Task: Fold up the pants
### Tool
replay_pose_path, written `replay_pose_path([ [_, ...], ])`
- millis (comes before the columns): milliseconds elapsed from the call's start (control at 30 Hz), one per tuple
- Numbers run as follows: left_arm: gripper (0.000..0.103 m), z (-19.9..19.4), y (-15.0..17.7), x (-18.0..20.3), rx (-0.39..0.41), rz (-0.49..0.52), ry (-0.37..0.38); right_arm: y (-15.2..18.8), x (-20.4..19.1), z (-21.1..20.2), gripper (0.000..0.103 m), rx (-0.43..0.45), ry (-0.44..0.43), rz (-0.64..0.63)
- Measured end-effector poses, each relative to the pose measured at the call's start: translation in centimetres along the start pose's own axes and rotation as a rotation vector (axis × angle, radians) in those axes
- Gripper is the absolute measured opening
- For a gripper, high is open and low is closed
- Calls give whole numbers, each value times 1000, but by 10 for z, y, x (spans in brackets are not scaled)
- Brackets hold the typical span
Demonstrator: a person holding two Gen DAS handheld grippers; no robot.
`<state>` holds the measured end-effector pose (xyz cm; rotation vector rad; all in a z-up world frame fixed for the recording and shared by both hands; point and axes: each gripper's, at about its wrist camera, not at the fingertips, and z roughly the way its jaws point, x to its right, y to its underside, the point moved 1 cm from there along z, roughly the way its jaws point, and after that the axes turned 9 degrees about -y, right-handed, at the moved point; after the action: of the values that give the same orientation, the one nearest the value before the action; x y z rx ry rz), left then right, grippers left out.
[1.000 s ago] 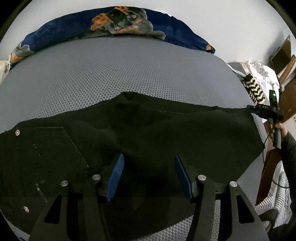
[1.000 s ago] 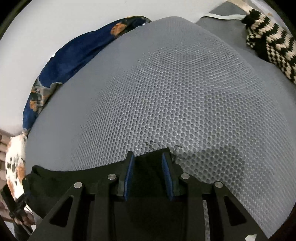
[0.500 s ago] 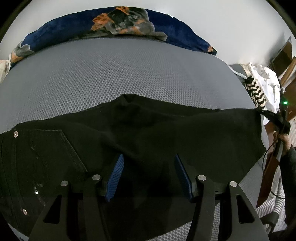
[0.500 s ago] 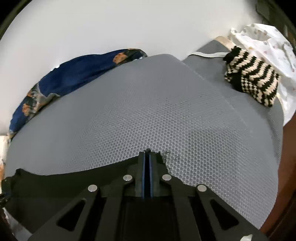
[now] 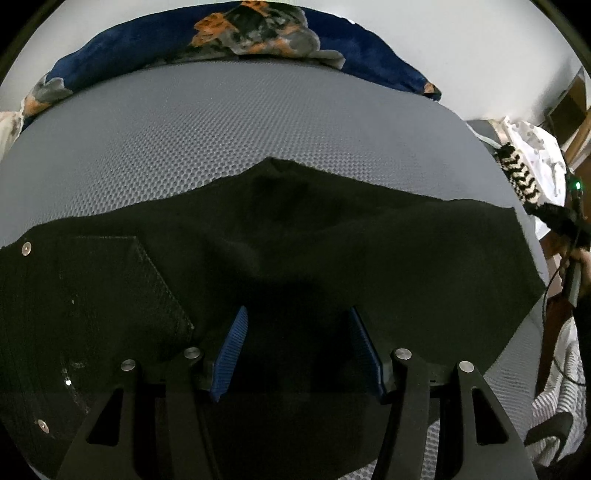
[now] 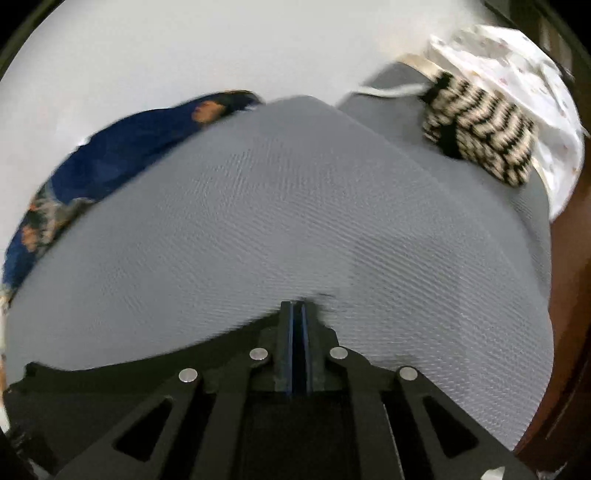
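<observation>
Across the grey honeycomb-textured bed [image 5: 258, 122], left wrist view: black pants [image 5: 332, 251] lie spread flat, waist end with rivets and a stitched pocket toward the left edge, leg end reaching right. Left tool [image 5: 297, 347] hangs over the dark cloth, blue pads [image 5: 231, 354] standing apart, nothing between them. A dark blue patterned blanket [image 5: 240, 33] is bunched along the far edge by the white wall. At far right the right tool [image 5: 554, 216] meets the pants' leg corner.

Right wrist view, motion-blurred: right tool [image 6: 297, 314] has its pads pressed nearly together, pinching the edge of the pants [image 6: 129, 369], which trail off to the lower left. A black-and-cream striped knit [image 6: 480, 136] sits at the bed's far right, against a white cloth [image 6: 524, 74].
</observation>
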<state>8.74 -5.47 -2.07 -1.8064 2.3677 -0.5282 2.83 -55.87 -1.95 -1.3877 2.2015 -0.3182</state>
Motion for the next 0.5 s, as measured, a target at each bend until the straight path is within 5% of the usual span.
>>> replay_pose_path([
  [200,58,-24,-5,-20,56,-39,-10,5,-135,17,8,-172,-333,-230],
  [333,58,-36,1,-42,67,-68,-53,29,-242,54,20,-344,-553,-383],
  [500,58,-45,18,-76,63,-122,-82,71,-343,87,21,-522,-704,-552],
])
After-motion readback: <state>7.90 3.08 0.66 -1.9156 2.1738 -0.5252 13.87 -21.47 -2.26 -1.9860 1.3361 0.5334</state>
